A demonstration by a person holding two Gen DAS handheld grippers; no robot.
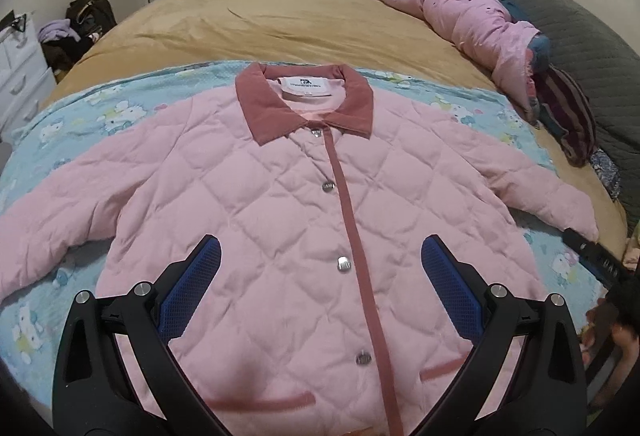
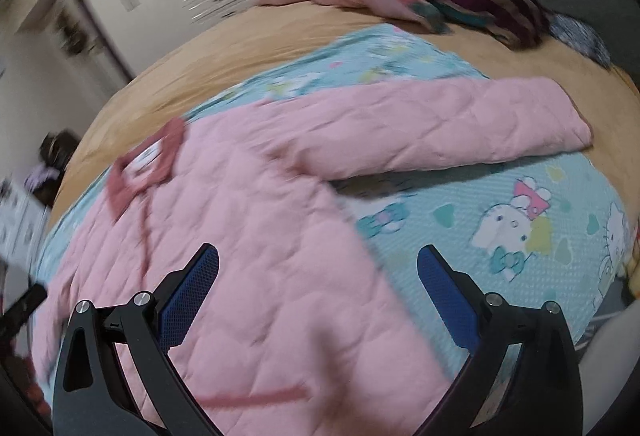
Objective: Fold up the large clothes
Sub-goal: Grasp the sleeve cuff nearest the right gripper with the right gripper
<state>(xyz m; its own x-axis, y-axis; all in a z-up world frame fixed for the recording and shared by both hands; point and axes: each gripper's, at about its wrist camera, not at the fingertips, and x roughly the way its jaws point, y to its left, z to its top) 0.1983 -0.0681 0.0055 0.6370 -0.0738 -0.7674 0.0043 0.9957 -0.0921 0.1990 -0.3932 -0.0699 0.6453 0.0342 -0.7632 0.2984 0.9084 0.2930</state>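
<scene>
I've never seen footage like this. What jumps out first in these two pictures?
A pink quilted jacket lies spread flat, front up and buttoned, on a blue cartoon-cat blanket over a tan bedspread. In the foreground of each view, black fingers with blue pads frame it: the left gripper and right gripper, both open and holding nothing. A crumpled heap of pink bedding sits at the bed's far right.

white neck label [image 1: 311, 86] inside jacket collar, print too small to read
</scene>
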